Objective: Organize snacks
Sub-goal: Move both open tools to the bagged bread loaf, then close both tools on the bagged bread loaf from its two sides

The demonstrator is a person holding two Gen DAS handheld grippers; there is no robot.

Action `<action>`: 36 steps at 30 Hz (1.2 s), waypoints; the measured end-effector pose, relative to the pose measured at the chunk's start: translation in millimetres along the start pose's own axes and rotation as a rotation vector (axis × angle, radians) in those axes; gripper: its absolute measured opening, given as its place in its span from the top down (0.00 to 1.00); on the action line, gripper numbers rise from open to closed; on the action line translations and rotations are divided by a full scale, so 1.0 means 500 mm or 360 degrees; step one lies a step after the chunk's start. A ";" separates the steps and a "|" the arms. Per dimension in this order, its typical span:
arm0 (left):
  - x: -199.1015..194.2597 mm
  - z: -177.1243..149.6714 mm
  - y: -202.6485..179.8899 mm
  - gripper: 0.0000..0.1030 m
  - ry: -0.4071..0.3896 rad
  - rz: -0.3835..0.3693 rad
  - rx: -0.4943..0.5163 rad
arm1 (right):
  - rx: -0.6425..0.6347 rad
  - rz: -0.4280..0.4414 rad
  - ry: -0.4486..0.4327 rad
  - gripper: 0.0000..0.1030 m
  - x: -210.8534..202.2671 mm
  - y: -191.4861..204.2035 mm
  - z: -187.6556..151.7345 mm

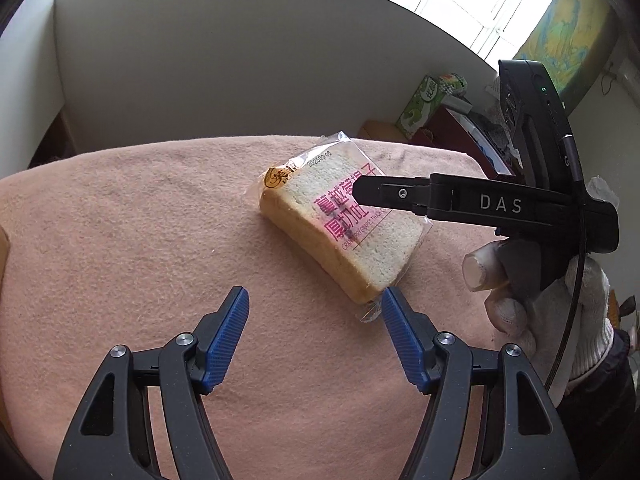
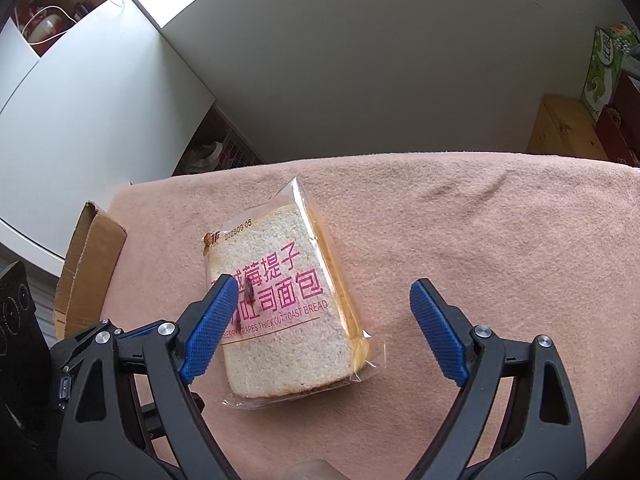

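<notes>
A packet of sliced toast bread (image 1: pixel 340 224) in clear wrap with pink lettering lies flat on the pink cloth (image 1: pixel 140 240). My left gripper (image 1: pixel 314 292) is open over bare cloth, and its right pad (image 1: pixel 404 340) sits just beside the packet's near corner. My right gripper (image 1: pixel 364 194), held by a gloved hand (image 1: pixel 540 312), reaches in from the right over the packet. In the right wrist view the right gripper (image 2: pixel 323 284) stands wide open above the bread (image 2: pixel 280 320). Its left pad (image 2: pixel 208 328) overlaps the packet's left edge and its right pad stands clear of it.
An open cardboard box (image 2: pixel 88 268) sits at the cloth's left edge. A white panel (image 2: pixel 360 60) rises behind the table. A green carton (image 1: pixel 424 104), a dark red box and a wooden box (image 2: pixel 560 128) crowd the far right.
</notes>
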State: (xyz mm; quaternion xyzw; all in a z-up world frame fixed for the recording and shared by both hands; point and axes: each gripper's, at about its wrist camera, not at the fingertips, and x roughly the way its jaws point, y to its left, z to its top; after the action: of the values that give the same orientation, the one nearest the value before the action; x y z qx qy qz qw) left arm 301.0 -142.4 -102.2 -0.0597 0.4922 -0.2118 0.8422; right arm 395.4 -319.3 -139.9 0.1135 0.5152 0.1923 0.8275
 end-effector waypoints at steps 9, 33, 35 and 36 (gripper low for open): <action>0.035 0.021 -0.007 0.33 0.0023 0.0002 0.0006 | -0.0018 0.0065 0.0061 0.39 0.012 0.027 -0.010; -0.103 -0.174 -0.008 0.55 -0.0048 -0.0041 0.0150 | -0.0108 0.0149 -0.0091 0.47 -0.028 0.227 -0.271; -0.118 -0.199 -0.004 0.55 -0.0060 -0.0045 0.0125 | -0.0160 0.0101 -0.0104 0.47 -0.033 0.254 -0.289; -0.128 -0.212 0.001 0.55 -0.0068 -0.0049 0.0117 | -0.0185 0.0081 -0.0110 0.47 -0.032 0.269 -0.296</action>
State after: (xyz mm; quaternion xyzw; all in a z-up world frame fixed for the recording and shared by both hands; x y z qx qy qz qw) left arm 183.5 -104.1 -104.8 -0.0407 0.4651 -0.2414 0.8507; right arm 229.1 -206.6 -140.5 0.0849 0.4712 0.2389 0.8448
